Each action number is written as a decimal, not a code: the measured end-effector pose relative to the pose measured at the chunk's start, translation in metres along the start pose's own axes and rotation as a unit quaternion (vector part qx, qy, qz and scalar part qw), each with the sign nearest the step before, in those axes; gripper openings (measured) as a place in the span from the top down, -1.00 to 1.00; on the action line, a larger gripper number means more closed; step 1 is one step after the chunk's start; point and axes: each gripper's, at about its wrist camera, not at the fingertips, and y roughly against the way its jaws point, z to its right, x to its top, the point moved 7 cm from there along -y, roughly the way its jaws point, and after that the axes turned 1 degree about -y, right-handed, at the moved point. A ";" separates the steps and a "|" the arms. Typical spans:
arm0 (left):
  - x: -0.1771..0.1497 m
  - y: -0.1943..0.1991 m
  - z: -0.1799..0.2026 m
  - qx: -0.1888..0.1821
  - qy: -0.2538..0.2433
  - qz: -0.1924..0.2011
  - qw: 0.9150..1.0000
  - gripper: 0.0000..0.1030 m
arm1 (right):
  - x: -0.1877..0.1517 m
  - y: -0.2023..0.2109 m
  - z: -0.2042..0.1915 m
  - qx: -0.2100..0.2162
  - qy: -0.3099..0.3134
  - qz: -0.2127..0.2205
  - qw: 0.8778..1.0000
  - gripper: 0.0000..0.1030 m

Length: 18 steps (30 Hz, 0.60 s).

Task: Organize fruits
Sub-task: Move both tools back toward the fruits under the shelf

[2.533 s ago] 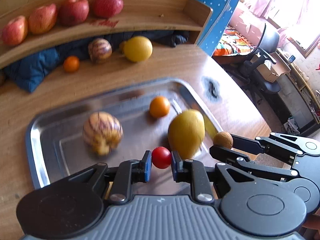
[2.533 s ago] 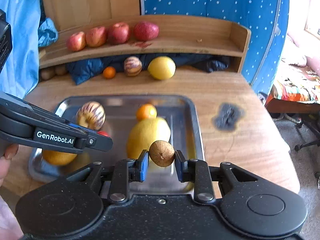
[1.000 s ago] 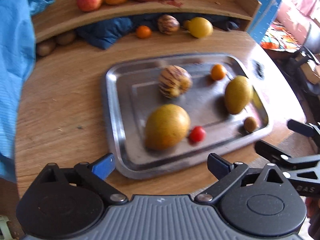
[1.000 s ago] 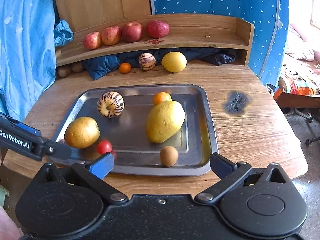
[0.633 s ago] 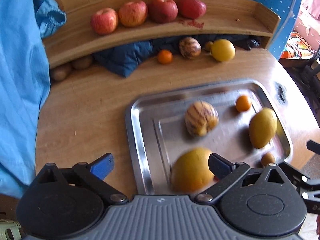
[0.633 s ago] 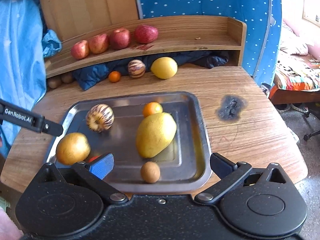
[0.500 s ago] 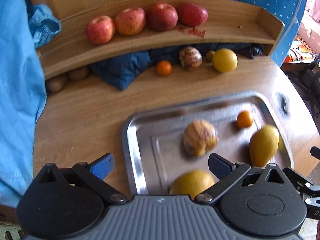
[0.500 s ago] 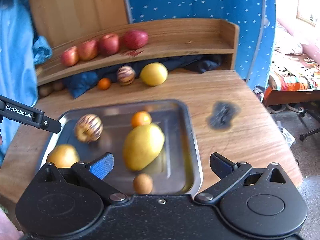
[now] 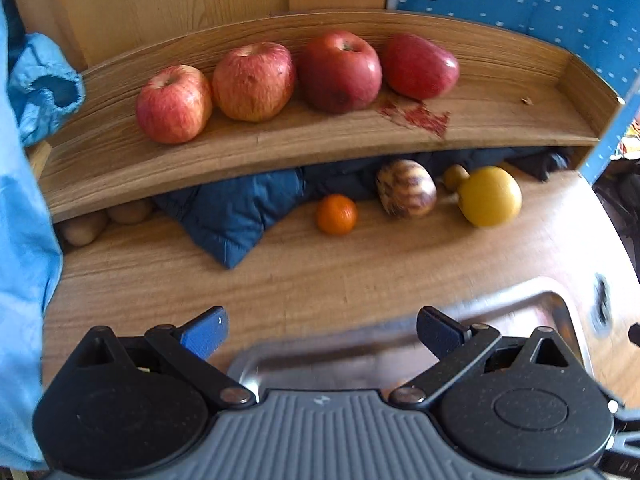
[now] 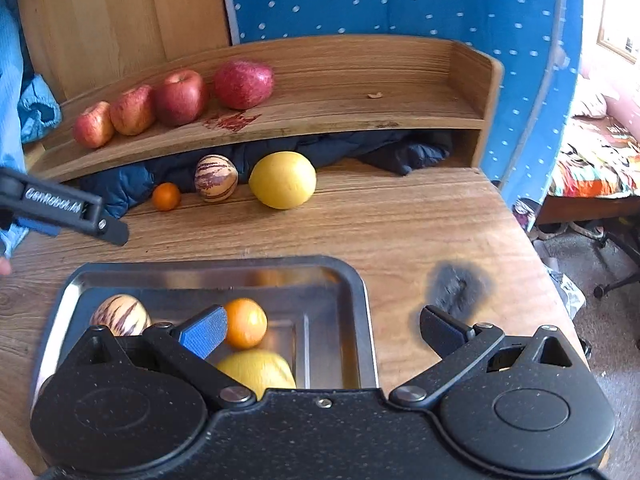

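A steel tray (image 10: 362,292) holds a striped melon (image 10: 118,314), a small orange (image 10: 245,322) and a yellow mango (image 10: 258,372); its far rim (image 9: 500,304) shows in the left wrist view. Beyond the tray on the table lie a small orange (image 9: 336,214), a striped melon (image 9: 406,188), a yellow fruit (image 9: 490,196) and a small brownish fruit (image 9: 455,176). My left gripper (image 9: 320,330) is open and empty above the tray's far edge. My right gripper (image 10: 322,330) is open and empty over the tray's right side. The left gripper's finger (image 10: 68,210) shows at the left of the right wrist view.
Several red apples (image 9: 256,80) line a curved wooden shelf (image 9: 500,120). Dark blue padded cloth (image 9: 236,208) lies under the shelf, with brown tubers (image 9: 84,226) at its left. Light blue fabric (image 9: 24,220) hangs at the left. A dark burn mark (image 10: 456,284) is right of the tray.
Both grippers, earlier shut on a red tomato and a brown fruit, let them go in the tray and opened. Both views have since advanced toward the shelf and the fruits on the table.
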 end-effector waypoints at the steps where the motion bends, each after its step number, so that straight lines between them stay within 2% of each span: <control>1: 0.005 -0.007 -0.001 -0.001 0.001 -0.001 1.000 -0.99 | 0.002 -0.006 -0.002 -0.001 0.005 -0.004 1.000 -0.98; 7: 0.024 -0.038 -0.002 -0.011 -0.004 -0.012 1.000 -0.99 | 0.018 -0.034 -0.012 -0.008 0.026 -0.019 0.999 -0.98; 13: 0.038 -0.063 0.005 -0.012 -0.039 -0.016 0.999 -0.99 | 0.034 -0.056 -0.013 -0.013 0.036 -0.032 0.999 -0.98; 18: 0.044 -0.075 0.006 -0.018 -0.033 -0.016 0.999 -0.99 | 0.050 -0.078 -0.013 -0.013 0.053 -0.035 0.998 -0.98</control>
